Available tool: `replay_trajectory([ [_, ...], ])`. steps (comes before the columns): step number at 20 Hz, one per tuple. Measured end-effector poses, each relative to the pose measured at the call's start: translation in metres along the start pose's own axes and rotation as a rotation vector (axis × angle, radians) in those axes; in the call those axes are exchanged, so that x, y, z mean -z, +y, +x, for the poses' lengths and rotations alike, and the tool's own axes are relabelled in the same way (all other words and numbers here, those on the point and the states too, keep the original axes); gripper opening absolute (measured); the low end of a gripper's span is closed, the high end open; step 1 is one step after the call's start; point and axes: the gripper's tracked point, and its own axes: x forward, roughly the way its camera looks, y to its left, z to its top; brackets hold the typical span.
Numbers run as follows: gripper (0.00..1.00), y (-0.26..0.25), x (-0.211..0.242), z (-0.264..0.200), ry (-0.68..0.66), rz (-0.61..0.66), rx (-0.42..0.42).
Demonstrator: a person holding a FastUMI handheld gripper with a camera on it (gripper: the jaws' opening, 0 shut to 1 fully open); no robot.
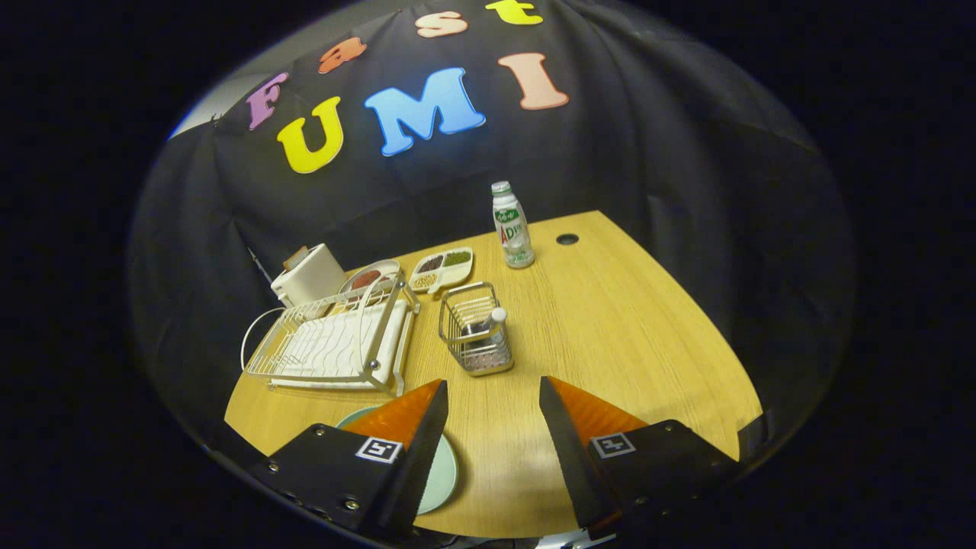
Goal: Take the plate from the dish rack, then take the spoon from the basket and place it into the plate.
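Wooden table [610, 335] with black cloth behind it. Gripper [492, 400] fingers are spread wide, nothing between them. Pale green plate [442, 473] lies flat on the table, partly under the left finger. Just ahead sits the wire basket [476, 328]; can't make out the spoon. Dish rack [335, 343] is beside it, bottle [512, 226] beyond.
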Motion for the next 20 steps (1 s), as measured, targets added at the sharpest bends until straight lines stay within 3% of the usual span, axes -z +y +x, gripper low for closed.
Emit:
replay_trajectory([
  [12,0.75,0.008,-0.093,0.018,-0.438,-0.271,-0.064],
  [20,0.69,0.005,-0.066,0.086,-0.428,-0.284,-0.085],
])
